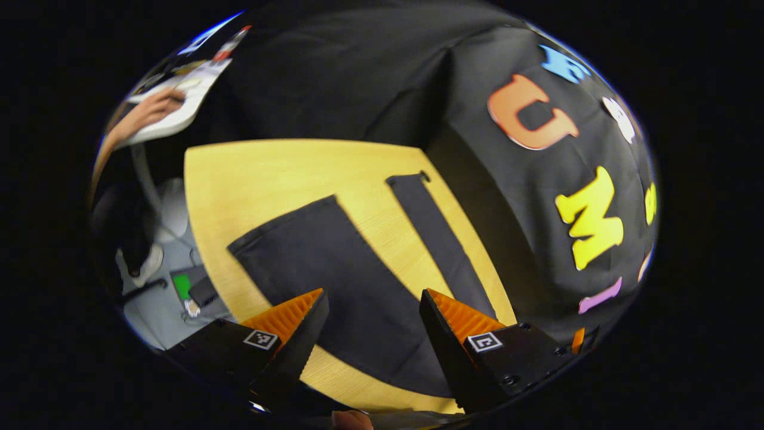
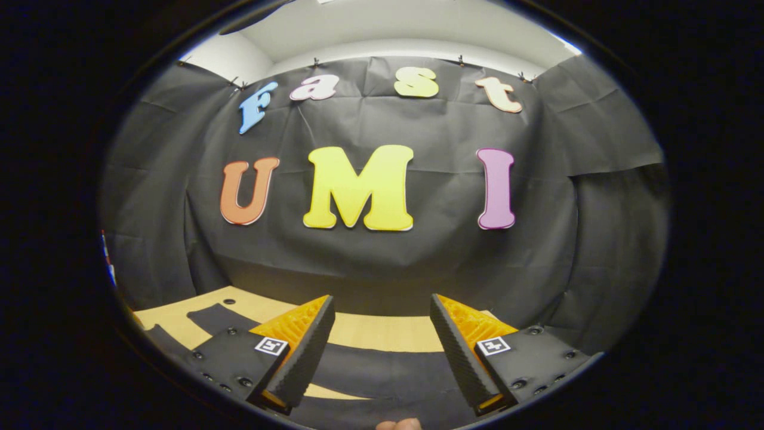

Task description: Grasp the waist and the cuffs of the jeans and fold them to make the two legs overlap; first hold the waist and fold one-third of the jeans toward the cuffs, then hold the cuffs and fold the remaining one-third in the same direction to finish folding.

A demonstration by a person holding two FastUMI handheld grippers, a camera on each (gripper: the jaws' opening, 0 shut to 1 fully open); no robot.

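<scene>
The wooden table (image 1: 256, 179) is carrying the dark jeans (image 1: 334, 269), lying flat with legs spread apart, while the left gripper (image 1: 373, 304) and right gripper (image 2: 382, 313) are hovering above, jaws parted, gripping nothing.

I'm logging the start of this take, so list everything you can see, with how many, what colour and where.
Jeans: one pair, dark, spread flat on the table, legs apart.
Table: one, light wood, in front of the cloth wall.
Cloth wall: black, behind the table.
Floor: grey, beside the table, with small items too blurred to name.
Board: one, white, off beyond the table, a hand resting on it.
Left gripper: open, above the jeans, holding nothing.
Right gripper: open, above the table edge, holding nothing.
</scene>
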